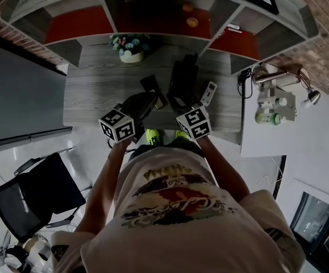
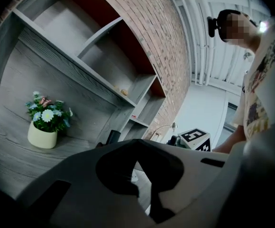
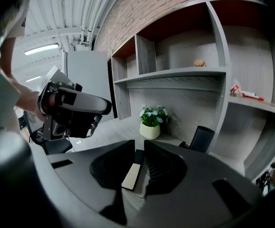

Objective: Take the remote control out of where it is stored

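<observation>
A white remote control [image 1: 208,93] lies on the grey desk [image 1: 96,92], just right of my right gripper [image 1: 181,91]. A black holder [image 3: 201,139] stands on the desk ahead of that gripper. In the right gripper view the jaws [image 3: 138,148] stand almost together, with a thin pale slab [image 3: 130,175] with a dark far end between them. I cannot tell what the slab is. My left gripper [image 1: 147,100] hovers over the desk's front, and its jaws [image 2: 138,148] meet with nothing in them. The right gripper's marker cube [image 2: 195,137] shows beyond them.
A potted flower [image 1: 130,47] stands at the back of the desk. Shelves [image 1: 153,16] behind hold two orange things [image 1: 191,21] and a small red-and-white item [image 3: 244,95]. An office chair [image 1: 33,195] is at the left, and a white side table with a lamp [image 1: 278,104] at the right.
</observation>
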`<state>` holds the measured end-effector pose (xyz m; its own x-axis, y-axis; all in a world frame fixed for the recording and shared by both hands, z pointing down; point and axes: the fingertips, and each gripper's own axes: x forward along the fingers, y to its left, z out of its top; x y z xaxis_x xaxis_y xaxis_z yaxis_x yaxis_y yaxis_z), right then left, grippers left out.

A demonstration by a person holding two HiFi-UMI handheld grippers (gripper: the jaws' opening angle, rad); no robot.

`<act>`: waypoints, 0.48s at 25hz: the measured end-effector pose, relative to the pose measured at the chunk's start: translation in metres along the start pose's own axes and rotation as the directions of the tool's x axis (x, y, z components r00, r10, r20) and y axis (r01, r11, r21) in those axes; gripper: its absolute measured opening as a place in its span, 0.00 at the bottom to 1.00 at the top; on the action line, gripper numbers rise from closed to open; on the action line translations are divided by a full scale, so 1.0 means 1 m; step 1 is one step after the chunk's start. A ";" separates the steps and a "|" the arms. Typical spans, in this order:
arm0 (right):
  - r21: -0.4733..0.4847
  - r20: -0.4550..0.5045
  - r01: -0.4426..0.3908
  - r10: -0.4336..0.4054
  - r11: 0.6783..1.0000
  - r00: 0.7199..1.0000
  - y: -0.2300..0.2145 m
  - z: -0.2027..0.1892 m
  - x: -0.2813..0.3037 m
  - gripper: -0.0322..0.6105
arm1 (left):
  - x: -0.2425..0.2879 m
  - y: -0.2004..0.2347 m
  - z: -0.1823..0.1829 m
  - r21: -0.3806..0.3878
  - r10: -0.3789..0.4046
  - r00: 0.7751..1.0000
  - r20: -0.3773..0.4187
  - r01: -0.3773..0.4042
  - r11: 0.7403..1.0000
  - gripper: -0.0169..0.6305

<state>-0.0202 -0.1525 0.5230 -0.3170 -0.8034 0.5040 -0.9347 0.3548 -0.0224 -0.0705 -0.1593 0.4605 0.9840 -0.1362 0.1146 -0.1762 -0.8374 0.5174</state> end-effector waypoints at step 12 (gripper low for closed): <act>-0.204 -0.036 0.045 -0.054 0.978 0.998 -0.041 0.015 -0.017 0.16 | 0.047 -0.006 0.011 0.085 0.001 1.000 -0.030 0.001 0.996 0.03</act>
<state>0.0214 -0.1611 0.5022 -0.2604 -0.8038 0.5349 -0.8956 0.4080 0.1772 -0.0229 -0.1664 0.4532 0.9826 -0.1214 0.1406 -0.1721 -0.8797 0.4432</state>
